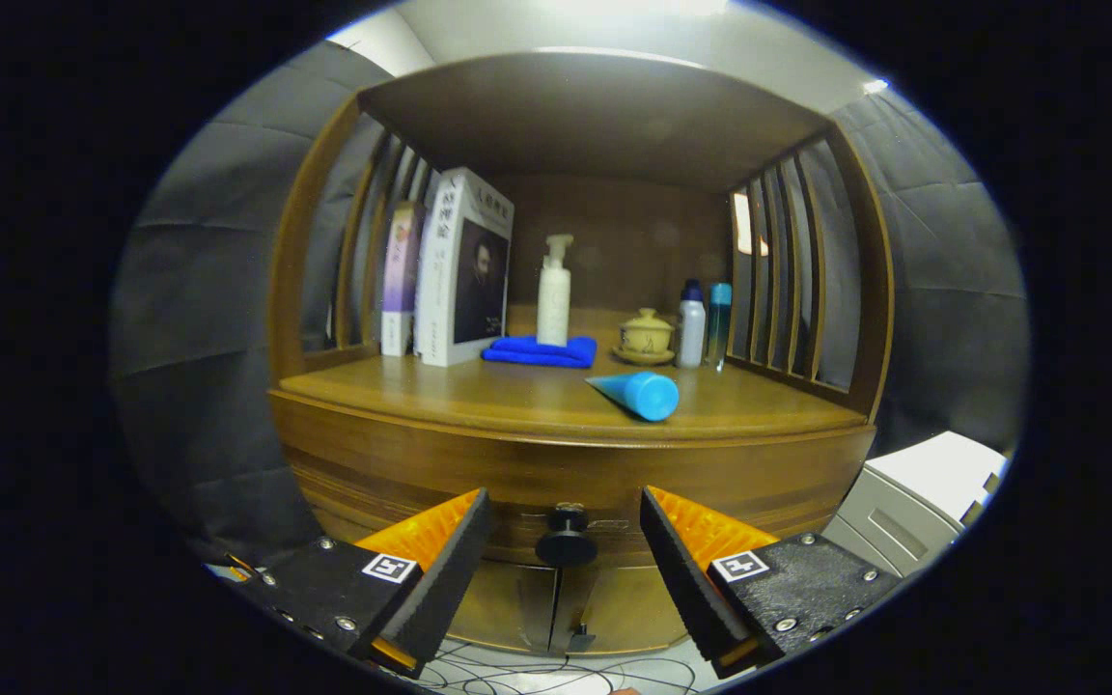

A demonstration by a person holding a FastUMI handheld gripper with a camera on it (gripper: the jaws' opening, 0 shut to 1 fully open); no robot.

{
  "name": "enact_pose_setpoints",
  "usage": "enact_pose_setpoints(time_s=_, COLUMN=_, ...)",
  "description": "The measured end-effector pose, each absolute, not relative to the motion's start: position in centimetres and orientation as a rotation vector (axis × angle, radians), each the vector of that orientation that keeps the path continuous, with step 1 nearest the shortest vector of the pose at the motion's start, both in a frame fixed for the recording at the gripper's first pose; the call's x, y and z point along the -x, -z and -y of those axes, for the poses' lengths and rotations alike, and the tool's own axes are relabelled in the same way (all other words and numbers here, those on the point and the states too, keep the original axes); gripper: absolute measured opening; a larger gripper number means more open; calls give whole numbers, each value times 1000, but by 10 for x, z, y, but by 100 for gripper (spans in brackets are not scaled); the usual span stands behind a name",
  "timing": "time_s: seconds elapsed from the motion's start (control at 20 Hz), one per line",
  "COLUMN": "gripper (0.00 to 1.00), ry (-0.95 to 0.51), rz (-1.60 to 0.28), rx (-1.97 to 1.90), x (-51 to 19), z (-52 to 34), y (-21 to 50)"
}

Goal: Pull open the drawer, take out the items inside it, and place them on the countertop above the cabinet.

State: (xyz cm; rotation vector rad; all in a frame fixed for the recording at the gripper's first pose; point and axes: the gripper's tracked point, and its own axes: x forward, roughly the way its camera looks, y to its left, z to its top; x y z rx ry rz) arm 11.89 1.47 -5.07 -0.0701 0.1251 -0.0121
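1. Gripper view: the tongs (566, 555) stood apart, the closed drawer's knob (566, 546) between them; a blue tube (640, 394) lay on the tabletop (479, 396).
2. Either stage fits: drawer unopened, or emptied and reshut.
3. Book (464, 270) lettering was too small to read.

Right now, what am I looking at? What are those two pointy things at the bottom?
Those two pointy things are the fingers of a gripper, a grabbing tool a person holds in one hand. The camera rides on it and looks forward. The fingers are open and hold nothing. Between them, just ahead, is the drawer's round knob. Above it is the wooden countertop, with a blue tube lying down, books, a white pump bottle standing on a blue cloth, a little lidded cup and two small bottles.
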Motion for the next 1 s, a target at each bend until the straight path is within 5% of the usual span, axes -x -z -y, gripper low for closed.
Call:
enact_pose_setpoints(time_s=0.5, gripper=95, ry=-8, rz=8, rx=35, x=-20, z=6, y=-14)
enact_pose_setpoints(time_s=1.0, gripper=95, ry=58, rz=14, rx=3, x=5, z=52, y=-12)
